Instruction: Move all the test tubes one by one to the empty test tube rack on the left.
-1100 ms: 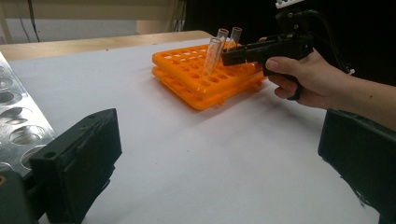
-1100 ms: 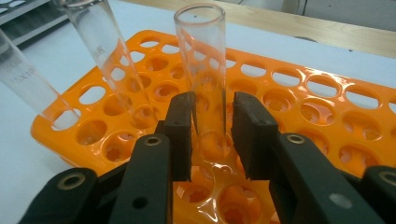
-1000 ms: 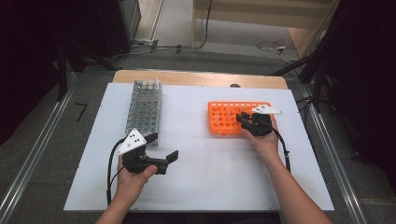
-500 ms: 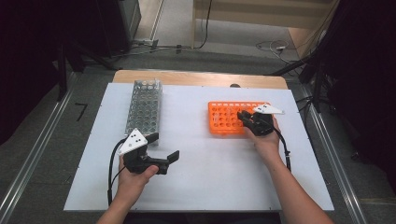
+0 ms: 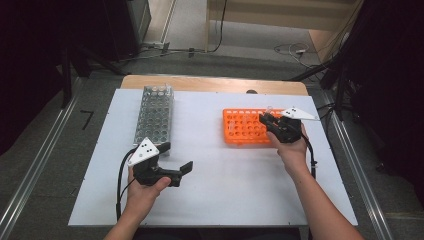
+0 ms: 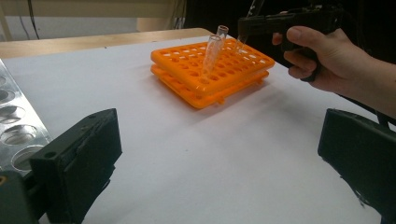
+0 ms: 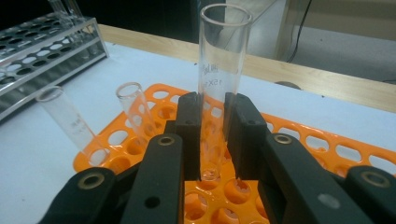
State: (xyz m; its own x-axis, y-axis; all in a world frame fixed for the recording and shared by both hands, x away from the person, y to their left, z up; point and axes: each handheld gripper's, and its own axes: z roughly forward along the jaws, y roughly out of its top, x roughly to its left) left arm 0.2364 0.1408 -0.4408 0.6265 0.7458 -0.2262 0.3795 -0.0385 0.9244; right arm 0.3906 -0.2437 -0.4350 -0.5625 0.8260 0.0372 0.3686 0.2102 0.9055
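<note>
White table (image 5: pixel 215 200), matte and flat, w/ a wooden strip along the far edge. Metal rack (image 5: pixel 154 114) far left, long grey grid of round holes, long axis running away from the person. Orange rack (image 5: pixel 247 127) is glossy plastic, two perforated decks, sits right of center.

Left hand (image 5: pixel 142 192) rests low on the table, palm around the left gripper (image 5: pixel 177 167), jaws wide apart w/ nothing between, aimed roughly at the orange rack.

Right hand (image 5: pixel 292 150) is up over the rack's right end, right gripper (image 7: pixel 212 135) clamped on a clear glass tube (image 7: pixel 219 70). Tube stands upright, open mouth up, rounded bottom just above the holes. Two other tubes (image 7: pixel 135 114) lean tilted in the rack's holes.
</note>
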